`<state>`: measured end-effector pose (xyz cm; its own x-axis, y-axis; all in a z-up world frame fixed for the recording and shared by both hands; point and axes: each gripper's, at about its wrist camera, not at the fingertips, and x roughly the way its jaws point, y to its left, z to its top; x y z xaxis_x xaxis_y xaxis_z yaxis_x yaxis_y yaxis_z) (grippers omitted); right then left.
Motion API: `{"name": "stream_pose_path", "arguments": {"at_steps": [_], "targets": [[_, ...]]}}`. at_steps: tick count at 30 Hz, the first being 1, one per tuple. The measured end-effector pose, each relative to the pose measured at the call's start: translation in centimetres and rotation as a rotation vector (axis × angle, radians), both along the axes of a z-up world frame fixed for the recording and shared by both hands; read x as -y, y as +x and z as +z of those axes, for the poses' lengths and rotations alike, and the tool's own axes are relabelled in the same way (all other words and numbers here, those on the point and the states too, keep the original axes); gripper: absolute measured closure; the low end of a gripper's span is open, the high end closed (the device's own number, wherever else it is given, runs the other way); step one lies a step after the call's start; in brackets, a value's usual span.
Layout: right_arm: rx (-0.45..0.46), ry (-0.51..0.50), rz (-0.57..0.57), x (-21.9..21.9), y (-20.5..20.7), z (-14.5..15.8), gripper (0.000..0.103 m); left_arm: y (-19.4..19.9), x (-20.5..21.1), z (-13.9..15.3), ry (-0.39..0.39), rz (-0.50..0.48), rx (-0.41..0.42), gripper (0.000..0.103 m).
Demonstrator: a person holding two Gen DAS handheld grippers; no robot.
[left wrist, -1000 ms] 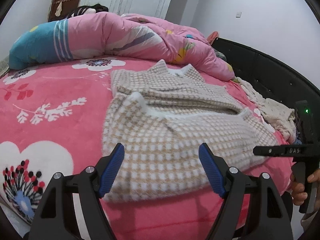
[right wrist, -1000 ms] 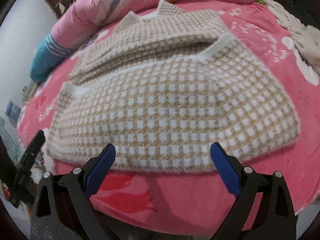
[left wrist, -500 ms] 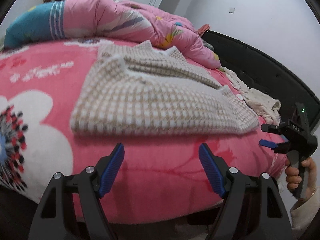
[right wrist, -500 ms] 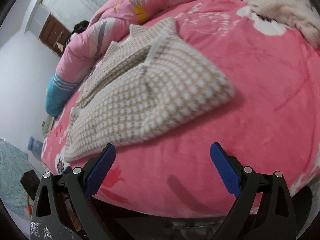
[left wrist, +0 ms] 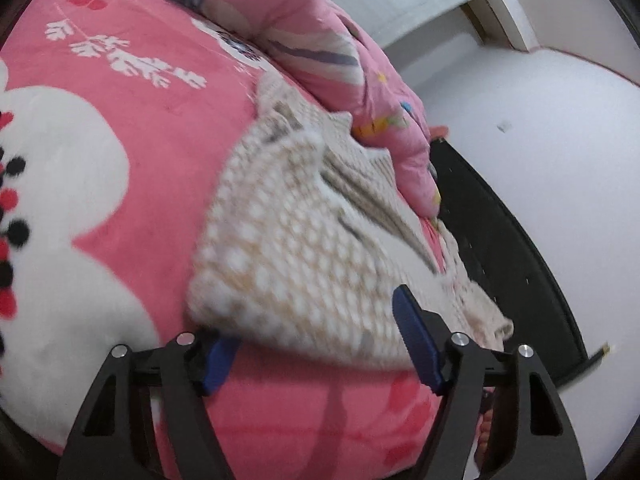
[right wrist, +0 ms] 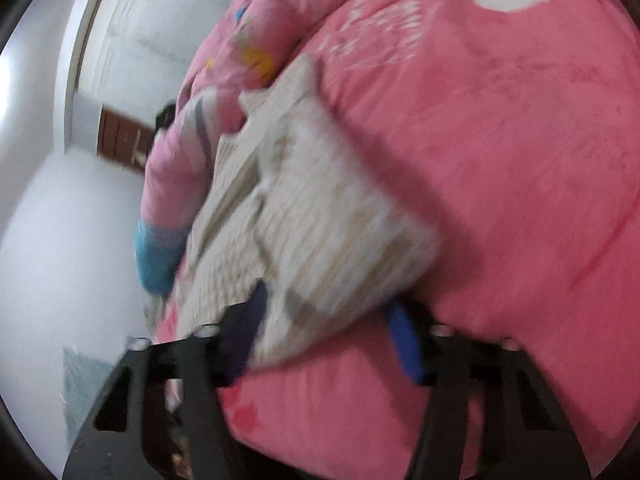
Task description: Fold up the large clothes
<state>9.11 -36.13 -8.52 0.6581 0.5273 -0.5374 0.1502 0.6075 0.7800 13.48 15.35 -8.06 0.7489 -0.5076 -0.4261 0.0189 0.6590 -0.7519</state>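
Observation:
A beige-and-white checked sweater (left wrist: 304,248) lies folded on the pink bed. My left gripper (left wrist: 320,344) is open, rolled sideways, with its jaws straddling the sweater's near left corner; one blue pad (left wrist: 416,340) lies over the fabric, the other (left wrist: 218,356) sits under its edge. In the right wrist view the sweater (right wrist: 320,232) is blurred. My right gripper (right wrist: 324,336) is open with the sweater's near right corner between its blue pads (right wrist: 404,344).
A pink floral blanket (left wrist: 120,200) covers the bed. A rolled pink quilt (left wrist: 320,48) lies behind the sweater. A black bed frame (left wrist: 512,256) runs along the right. A cream garment (left wrist: 484,312) lies near the frame.
Both grippers have rolled sideways and moved in from in front of the bed to the sweater's near corners, which now sit between their open jaws. Both views are motion-blurred.

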Motion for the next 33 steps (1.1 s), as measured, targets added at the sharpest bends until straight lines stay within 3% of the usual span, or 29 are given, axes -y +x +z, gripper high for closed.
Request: {"name": "stream_pose_path", "arguments": {"at_steps": [2,4,6,9,12,14,20,22,25,27,28,30,31,33], "targets": [[0.009,0.049,-0.030,0.6,0.4,-0.7,0.070,0.5,-0.1,0.1,0.002,0.034,-0.010,0.040],[0.028,0.054,-0.048,0.7,0.9,-1.0,0.076,1.2,0.2,0.4,0.054,0.074,-0.031,0.048],[0.038,0.038,-0.048,0.5,1.4,-0.8,0.078,2.0,0.7,0.7,0.127,0.099,-0.062,0.067],[0.058,-0.027,-0.036,0.2,1.8,0.8,0.093,2.5,1.4,2.1,0.241,0.118,-0.060,0.088],[0.152,-0.163,-0.023,-1.1,1.0,4.6,0.096,1.6,2.9,5.1,0.403,0.131,0.017,0.093],[0.210,-0.217,-0.012,-1.6,-0.4,6.8,0.096,0.6,3.5,6.9,0.465,0.138,0.057,0.093],[0.281,-0.228,0.026,-1.3,-5.0,9.7,0.097,-2.8,2.1,9.7,0.461,0.101,0.099,0.094],[0.270,-0.216,0.037,-0.8,-6.5,8.9,0.097,-4.2,1.3,9.3,0.440,0.068,0.075,0.094],[0.145,-0.157,0.072,0.1,-6.1,4.6,0.093,-4.8,0.8,6.9,0.397,0.006,-0.002,0.087],[-0.004,-0.074,0.084,1.2,-5.2,0.8,0.078,-4.5,0.4,4.0,0.380,-0.032,-0.097,0.080],[-0.053,0.000,0.078,2.3,-5.1,-1.0,0.077,-4.5,0.0,2.9,0.366,-0.033,-0.135,0.078],[-0.026,0.120,0.066,3.9,-5.8,-1.4,0.074,-5.1,-1.2,2.6,0.333,-0.008,-0.136,0.065],[-0.017,0.094,0.054,4.4,-6.2,-0.9,0.070,-5.6,-2.0,2.9,0.329,0.017,-0.120,0.062],[0.012,0.003,0.024,5.0,-7.0,0.9,0.053,-6.7,-3.6,3.7,0.328,0.063,-0.076,0.057]]}}
